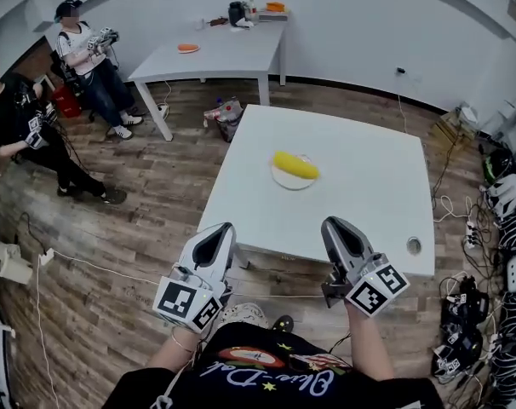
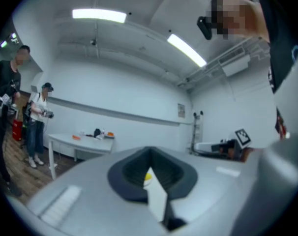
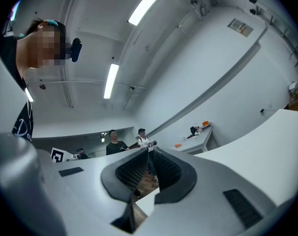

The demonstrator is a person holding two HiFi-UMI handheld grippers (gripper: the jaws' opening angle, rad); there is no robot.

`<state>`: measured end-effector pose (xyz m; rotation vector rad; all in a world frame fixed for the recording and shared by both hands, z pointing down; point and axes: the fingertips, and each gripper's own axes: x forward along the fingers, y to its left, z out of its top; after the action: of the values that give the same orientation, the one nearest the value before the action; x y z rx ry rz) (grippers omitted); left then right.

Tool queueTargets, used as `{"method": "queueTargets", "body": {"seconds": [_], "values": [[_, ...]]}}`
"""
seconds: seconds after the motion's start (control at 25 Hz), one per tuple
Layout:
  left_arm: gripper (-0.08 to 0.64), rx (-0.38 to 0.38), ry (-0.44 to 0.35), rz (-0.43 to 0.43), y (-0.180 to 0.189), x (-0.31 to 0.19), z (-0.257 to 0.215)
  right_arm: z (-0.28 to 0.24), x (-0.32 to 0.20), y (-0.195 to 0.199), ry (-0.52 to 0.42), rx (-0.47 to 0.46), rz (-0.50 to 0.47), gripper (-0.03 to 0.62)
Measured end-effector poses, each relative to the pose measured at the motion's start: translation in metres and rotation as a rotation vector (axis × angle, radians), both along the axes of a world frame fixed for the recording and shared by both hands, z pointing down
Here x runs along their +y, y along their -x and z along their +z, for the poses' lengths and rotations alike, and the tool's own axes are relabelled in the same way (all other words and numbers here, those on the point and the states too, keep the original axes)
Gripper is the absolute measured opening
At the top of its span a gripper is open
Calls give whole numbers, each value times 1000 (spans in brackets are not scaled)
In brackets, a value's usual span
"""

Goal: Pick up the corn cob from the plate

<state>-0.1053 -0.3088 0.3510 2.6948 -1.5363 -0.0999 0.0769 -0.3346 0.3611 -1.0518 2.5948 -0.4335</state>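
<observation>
Corn cob (image 1: 295, 165): a smooth, yellow, elongated cylinder with rounded ends. It lies on its side on a shallow, round, white plate (image 1: 283, 180). It is ahead of both grippers and well apart from them, roughly between the 2 lines along which they point.

Left gripper (image 1: 222, 228) and right gripper (image 1: 335, 225): grey moulded shells with dark, ribbed inner pads. Each one's jaws are brought together at the tips, enclosing only a small hollow, and nothing is held. The left tip hangs just off the table's near left corner. The right tip is over the near edge.

Table (image 1: 369, 203): a square, matt white top with straight edges and squared corners. A broad band of bare tabletop surrounds the plate on every side, widest toward the right gripper's side. A small round object (image 1: 414, 245) sits near the near right corner, to the right of the right gripper.

Surroundings: a wood-plank floor (image 1: 156, 194) opens to the left of the left gripper. Tangled cables and equipment (image 1: 496, 228) crowd the strip beyond the table's right edge. A second white table (image 1: 220, 58) stands far ahead, and 2 people (image 1: 88, 66) (image 1: 28, 126) are far off to the left.
</observation>
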Motion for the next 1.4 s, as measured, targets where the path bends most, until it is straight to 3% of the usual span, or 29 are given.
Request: {"method": "queueTargets", "body": {"seconds": [0.12, 0.28, 0.48, 0.52, 0.6, 0.76, 1.08, 1.24, 1.4], "values": [[-3, 2, 26, -5, 5, -33, 11, 14, -39, 18, 22, 85, -47, 21], [-3, 10, -15, 0, 9, -91, 6, 30, -98, 36, 33, 210, -91, 21], [-3, 27, -13, 7, 7, -161, 6, 50, -173, 47, 57, 329, -124, 28], [-3, 26, -12, 10, 8, -174, 4, 58, -189, 50, 74, 374, -132, 52], [-3, 29, -13, 16, 11, -198, 0, 78, -219, 58, 126, 481, -162, 163], [-3, 40, 6, 14, 21, -235, 2, 124, -262, 76, 204, 711, -254, 211], [-3, 55, 72, -37, 53, -267, 24, 221, -306, 89, 334, 1106, -448, 250], [-3, 71, 95, -87, 76, -272, 31, 242, -310, 92, 377, 1166, -487, 252], [-3, 80, 106, -100, 84, -276, 37, 263, -307, 84, 503, 1238, -496, 252]]}}
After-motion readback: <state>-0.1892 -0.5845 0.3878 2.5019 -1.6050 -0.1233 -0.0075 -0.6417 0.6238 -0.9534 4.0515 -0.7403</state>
